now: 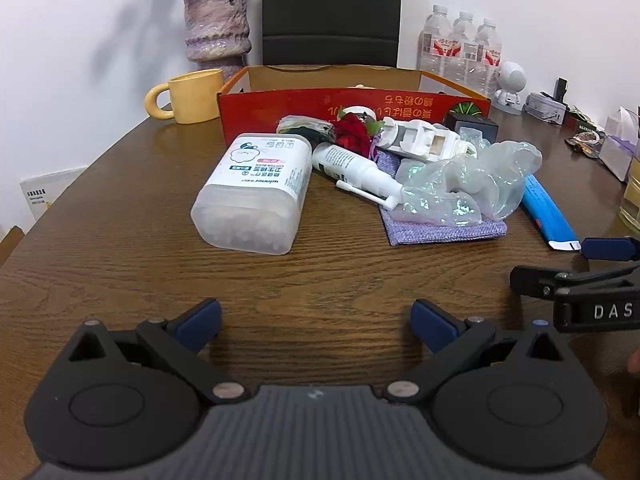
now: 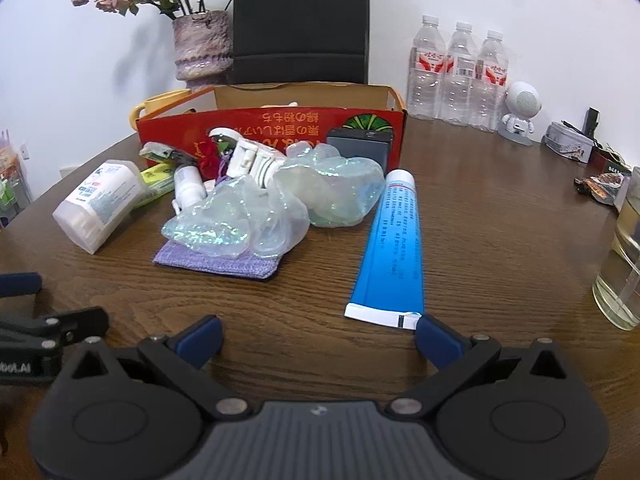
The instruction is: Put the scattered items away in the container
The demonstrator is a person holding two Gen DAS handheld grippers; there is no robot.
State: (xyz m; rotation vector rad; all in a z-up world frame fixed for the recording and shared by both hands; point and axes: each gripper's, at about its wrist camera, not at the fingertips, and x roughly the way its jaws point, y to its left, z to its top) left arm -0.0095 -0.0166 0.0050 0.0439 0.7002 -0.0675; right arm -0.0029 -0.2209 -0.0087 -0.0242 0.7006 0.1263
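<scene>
A red cardboard box (image 1: 280,110) (image 2: 256,128) stands open at the back of the brown table. In front of it lie a cotton bud box (image 1: 252,194) (image 2: 100,202), a white spray bottle (image 1: 356,170) (image 2: 188,188), a crumpled clear plastic bag (image 1: 468,184) (image 2: 280,204) on a purple cloth (image 1: 440,230) (image 2: 216,262), a white plastic part (image 1: 420,138) (image 2: 248,160) and a blue tube (image 1: 548,212) (image 2: 394,248). My left gripper (image 1: 316,326) is open over bare table, short of the cotton bud box. My right gripper (image 2: 318,338) is open, its right pad (image 2: 436,338) just below the tube's crimped end.
A yellow mug (image 1: 192,96), a purple vase (image 1: 216,28) (image 2: 202,46) with dried flowers, a black chair back (image 1: 332,12), three water bottles (image 2: 460,74), a small white robot figure (image 2: 520,112) and a glass jar (image 2: 624,264) ring the table. Snack wrappers (image 2: 600,184) lie at the right edge.
</scene>
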